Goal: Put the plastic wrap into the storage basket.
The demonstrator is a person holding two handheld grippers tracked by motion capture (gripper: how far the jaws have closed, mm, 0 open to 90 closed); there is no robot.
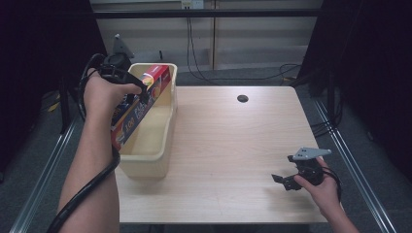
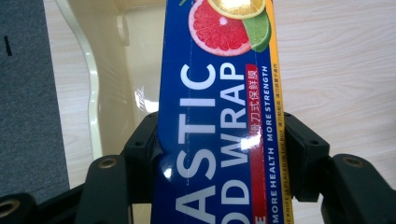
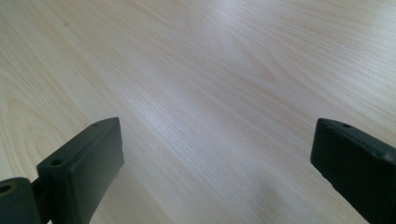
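Left gripper (image 1: 138,90) is clamped on a long blue plastic wrap box (image 1: 141,104). In the left gripper view the 2 black jaws press flat on both long sides of the box (image 2: 217,135), no gap either side. Box face is blue with white lettering, a red strip with small print, an orange edge and a citrus fruit picture near the far end.

High view: box is held tilted over the cream plastic bin (image 1: 167,121) at the table's left edge. Its far end, red with the fruit print, sits up by the bin's far rim; its near end points down toward the person's forearm along the bin's left wall. Cannot tell if the box touches the bin wall or floor. Left hand (image 1: 104,94) wraps the gripper body from above, cable trailing down along the forearm.

In the left gripper view the bin interior (image 2: 116,70) shows behind the box on the left side, the light wood table (image 2: 336,70) on the right side, grey floor at the far left.

Right gripper (image 1: 284,180) sits low over the table near the front right corner, held in the right hand (image 1: 323,189), well apart from the bin and box. Its jaws stand wide open with nothing between them; the right gripper view shows bare wood grain (image 3: 210,84) between the 2 jaws. Grey 3-cornered plate on top of it.

A small dark round hole (image 1: 242,98) lies in the tabletop toward the far side, right of the bin.
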